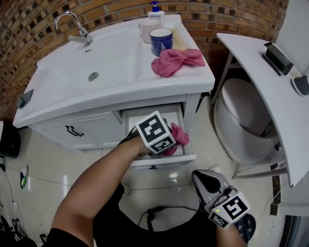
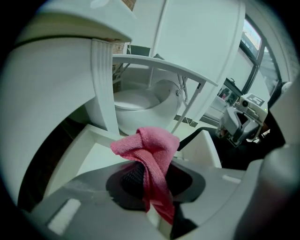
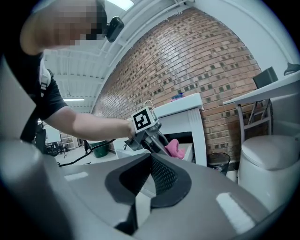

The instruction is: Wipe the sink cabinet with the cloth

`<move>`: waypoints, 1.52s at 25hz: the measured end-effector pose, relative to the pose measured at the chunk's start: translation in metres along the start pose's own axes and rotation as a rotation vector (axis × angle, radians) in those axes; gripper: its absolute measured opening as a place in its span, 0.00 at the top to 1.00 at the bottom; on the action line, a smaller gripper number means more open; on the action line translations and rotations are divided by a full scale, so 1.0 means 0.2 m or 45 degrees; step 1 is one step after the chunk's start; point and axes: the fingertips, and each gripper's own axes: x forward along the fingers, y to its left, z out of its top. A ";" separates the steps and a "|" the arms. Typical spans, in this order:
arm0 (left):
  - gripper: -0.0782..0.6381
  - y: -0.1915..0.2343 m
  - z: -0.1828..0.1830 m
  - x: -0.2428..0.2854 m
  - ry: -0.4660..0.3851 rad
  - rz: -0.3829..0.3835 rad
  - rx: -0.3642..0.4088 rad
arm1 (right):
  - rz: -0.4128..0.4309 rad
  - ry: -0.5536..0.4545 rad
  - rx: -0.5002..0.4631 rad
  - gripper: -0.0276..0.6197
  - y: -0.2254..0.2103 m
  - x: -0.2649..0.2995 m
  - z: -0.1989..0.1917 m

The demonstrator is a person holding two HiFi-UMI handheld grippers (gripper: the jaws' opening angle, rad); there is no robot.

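The white sink cabinet (image 1: 91, 126) has its right drawer (image 1: 159, 162) pulled open. My left gripper (image 1: 173, 140) reaches into that drawer, shut on a pink cloth (image 1: 179, 137). In the left gripper view the cloth (image 2: 152, 150) is pinched between the jaws of the left gripper (image 2: 150, 180) and bunches over the drawer's white inside. A second pink cloth (image 1: 176, 61) lies on the countertop. My right gripper (image 1: 200, 177) hangs low, in front of the drawer and away from it. Its jaws are shut on nothing (image 3: 151, 176).
A faucet (image 1: 72, 24), a blue cup (image 1: 161, 41), a white cup (image 1: 147, 30) and a soap bottle (image 1: 155, 10) stand on the counter. A toilet (image 1: 241, 120) sits right of the cabinet, below a white table (image 1: 270, 87). A black cable (image 1: 159, 210) lies on the floor.
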 end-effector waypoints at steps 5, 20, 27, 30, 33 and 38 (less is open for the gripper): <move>0.74 -0.02 -0.10 0.03 0.112 -0.062 0.045 | -0.008 0.004 0.008 0.95 -0.03 0.00 -0.01; 0.74 0.06 -0.53 -0.15 0.367 -0.010 0.099 | 0.021 0.044 -0.034 0.95 0.05 0.07 -0.03; 0.74 0.10 -0.65 -0.23 0.387 0.032 0.073 | 0.032 0.088 -0.057 0.95 0.09 0.10 -0.05; 0.74 0.11 -0.64 -0.27 0.312 0.049 0.044 | 0.046 0.092 -0.076 0.95 0.14 0.12 -0.02; 0.74 0.14 -0.59 -0.36 0.165 0.122 0.003 | 0.073 0.100 -0.105 0.95 0.21 0.14 0.02; 0.74 0.20 -0.55 -0.67 -0.165 0.394 -0.114 | 0.084 0.152 -0.055 0.95 0.25 0.16 0.01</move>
